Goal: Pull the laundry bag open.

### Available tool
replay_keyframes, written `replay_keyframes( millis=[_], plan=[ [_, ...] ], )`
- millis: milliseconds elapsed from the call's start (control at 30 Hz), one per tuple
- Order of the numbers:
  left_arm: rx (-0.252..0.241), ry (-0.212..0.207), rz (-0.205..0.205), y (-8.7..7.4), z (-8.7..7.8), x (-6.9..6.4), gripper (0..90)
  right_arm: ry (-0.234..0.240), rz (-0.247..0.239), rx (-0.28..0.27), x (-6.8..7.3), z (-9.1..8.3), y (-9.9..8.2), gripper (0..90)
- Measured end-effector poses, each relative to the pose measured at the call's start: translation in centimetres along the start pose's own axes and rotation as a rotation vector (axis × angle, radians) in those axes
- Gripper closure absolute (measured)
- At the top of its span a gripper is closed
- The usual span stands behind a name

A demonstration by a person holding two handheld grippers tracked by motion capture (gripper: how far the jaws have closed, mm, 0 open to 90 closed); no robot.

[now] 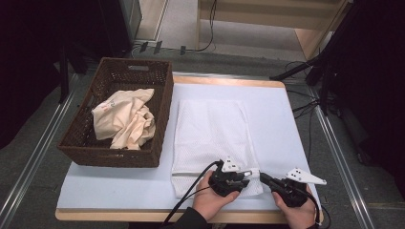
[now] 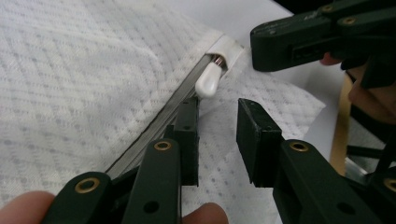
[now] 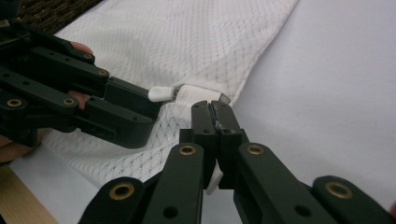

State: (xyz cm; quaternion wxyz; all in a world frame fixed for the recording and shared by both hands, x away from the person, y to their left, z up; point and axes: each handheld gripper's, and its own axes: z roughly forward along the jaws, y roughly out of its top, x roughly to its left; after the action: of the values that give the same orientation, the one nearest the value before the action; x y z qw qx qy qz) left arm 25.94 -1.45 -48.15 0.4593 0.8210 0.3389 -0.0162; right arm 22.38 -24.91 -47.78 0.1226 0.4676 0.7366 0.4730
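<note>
A white mesh laundry bag lies flat on the pale table, zipper edge toward me. Its white zipper pull sits at the bag's near right corner. My left gripper is open just short of the pull, with bag fabric under the gap and nothing pressed between the pads. From the high view the left gripper points right along the zipper. My right gripper is shut on the bag's hem beside the zipper end, a white scrap showing between its jaws; it points left toward the other gripper.
A dark wicker basket stands on the table's left side, holding a crumpled cream cloth. The table's wooden front edge runs just under both hands. Cables and stand legs lie on the floor to the right.
</note>
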Motion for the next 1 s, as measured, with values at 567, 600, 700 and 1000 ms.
replay_keyframes(
  millis=[567,600,700,1000],
  plan=[
    [-0.114,-0.153,-0.243,1.1,-0.7,1.7,85.1,-0.042,-0.148,-0.031,1.4,-0.7,0.6,90.0],
    [-0.117,-0.159,-0.243,1.0,-0.7,1.8,86.2,-0.042,-0.148,-0.03,1.5,-0.7,0.6,90.0],
    [-0.123,-0.17,-0.251,0.9,-0.8,1.9,86.6,-0.034,-0.138,-0.032,1.5,-0.7,0.7,90.0],
    [-0.135,-0.208,-0.265,0.4,-0.9,2.4,86.7,0.085,0.086,-0.002,-0.5,0.4,0.8,63.5]
  ],
)
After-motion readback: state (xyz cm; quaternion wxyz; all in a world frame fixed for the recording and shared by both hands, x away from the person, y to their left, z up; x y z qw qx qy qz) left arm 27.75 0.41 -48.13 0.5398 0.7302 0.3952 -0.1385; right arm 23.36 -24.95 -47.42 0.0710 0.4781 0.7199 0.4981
